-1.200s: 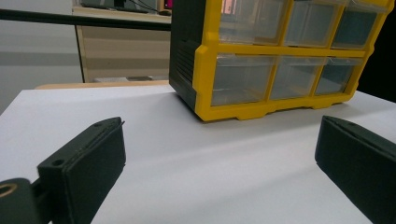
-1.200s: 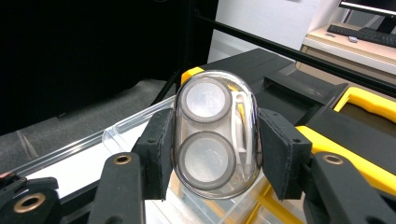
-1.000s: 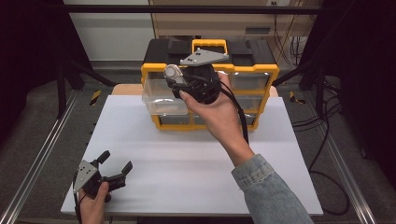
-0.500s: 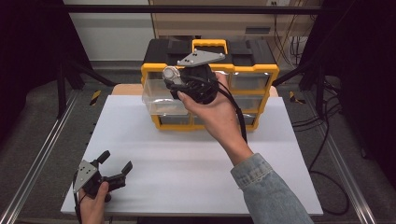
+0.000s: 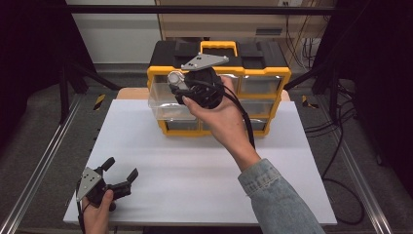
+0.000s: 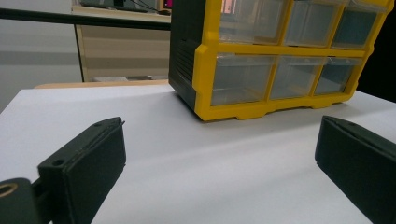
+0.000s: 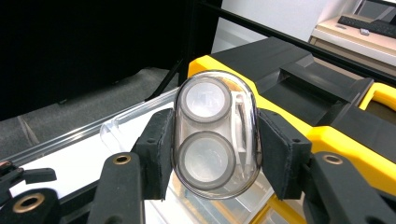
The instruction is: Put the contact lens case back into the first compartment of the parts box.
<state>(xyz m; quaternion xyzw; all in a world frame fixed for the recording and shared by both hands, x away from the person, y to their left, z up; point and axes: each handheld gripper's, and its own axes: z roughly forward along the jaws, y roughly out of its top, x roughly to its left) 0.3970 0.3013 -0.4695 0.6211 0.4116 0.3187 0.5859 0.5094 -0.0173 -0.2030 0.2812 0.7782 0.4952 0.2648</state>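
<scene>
right gripper [image 7: 212,140]: jaws closed on a clear case [image 7: 215,133], one pad pressed on each long side. In the high view this gripper [image 5: 182,87] is up in front of the top left of the organizer [image 5: 263,73].
case: oval, see-through plastic, two round grey-rimmed discs inside, one above the other. It stands on end between the pads, gripped about its middle.
drawer [image 5: 168,100]: clear, pulled out of the organizer's upper left slot, open top facing up. The case hangs over or just beside it; the right gripper view shows the drawer's rim [image 7: 140,119] below and behind the case.
organizer: yellow frame, black top with a yellow handle, rows of clear drawers. It stands at the far edge of the white table [image 5: 195,165].
left gripper [image 5: 119,175]: jaws wide apart, nothing between them, resting near the table's near left corner, well apart from the organizer. Its own view looks across the bare table at the organizer's front [image 6: 280,70].
step in hand: likely setting the case into the open drawer.
doing it well: bring the case squarely over the drawer's opening before lowering. Tip it so its long side lies along the drawer, since on end it may not clear the slot when the drawer shuts. Lower until it rests on the drawer floor, then part the jaws. Keep the pads clear of the thin drawer walls so the drawer isn't pushed or tipped.
</scene>
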